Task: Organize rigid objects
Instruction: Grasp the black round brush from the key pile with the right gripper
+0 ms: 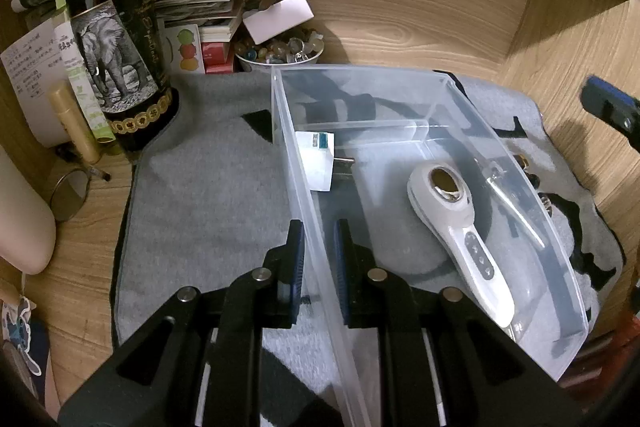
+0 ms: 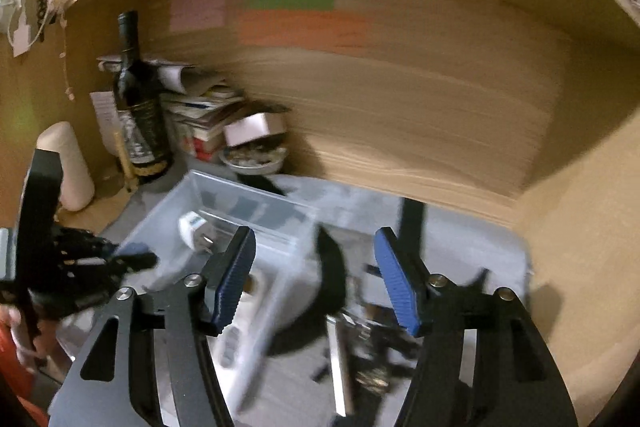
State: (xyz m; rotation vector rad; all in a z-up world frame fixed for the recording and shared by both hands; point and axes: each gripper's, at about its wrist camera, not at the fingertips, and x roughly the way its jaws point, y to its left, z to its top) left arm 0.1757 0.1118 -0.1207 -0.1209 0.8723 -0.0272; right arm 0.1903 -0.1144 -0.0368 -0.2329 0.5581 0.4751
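Left gripper: the left gripper straddles the near long wall of the clear rectangular plastic bin, 1 blue-padded finger outside, 1 inside; the pads sit close to the wall, but I cannot tell whether they actually clamp it.
Right gripper: the right gripper hangs above the mat with its blue pads spread wide and nothing between them; this view is motion-blurred.
Bin position: on the grey fabric mat, which lies on the wooden desk.
Bin contents: a white plug adapter with metal prongs lies against the left wall; a white handheld device with a round gold-rimmed head and a row of buttons lies lengthwise toward the right.
Outside the bin: small dark and metallic items lie on the mat just right of it, too blurred to identify.
Surroundings: a dark glass bottle with an elephant label stands at the mat's far-left corner; a white bowl of coloured stones sits behind the bin.
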